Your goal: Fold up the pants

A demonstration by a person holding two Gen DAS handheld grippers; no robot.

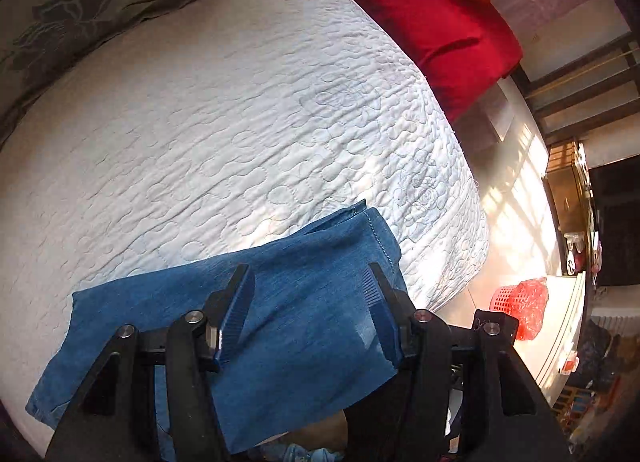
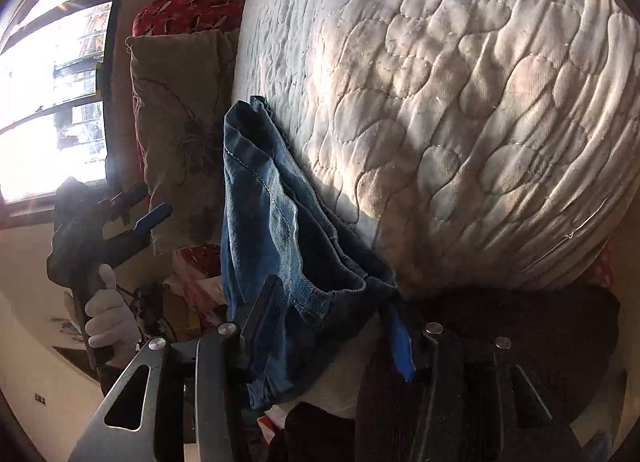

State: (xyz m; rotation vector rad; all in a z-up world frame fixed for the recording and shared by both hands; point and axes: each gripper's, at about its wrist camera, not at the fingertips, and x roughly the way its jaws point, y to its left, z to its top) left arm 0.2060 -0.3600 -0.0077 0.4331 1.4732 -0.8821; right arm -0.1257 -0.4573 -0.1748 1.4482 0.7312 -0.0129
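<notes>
We are seeing the blue pants (image 1: 256, 302) lying on the quilted bed (image 1: 224, 118), passing between both grippers' 2 spread fingers: left gripper (image 1: 308, 282), right gripper (image 2: 332, 302).

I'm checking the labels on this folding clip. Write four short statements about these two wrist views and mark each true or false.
1. The blue denim pants lie on a white quilted bedspread. True.
2. The left gripper is clamped shut. False: its fingers stand apart above the denim.
3. A red plastic basket stands on the floor beside the bed. True.
4. The right gripper points at a green towel. False: blue denim lies between its fingers.
</notes>
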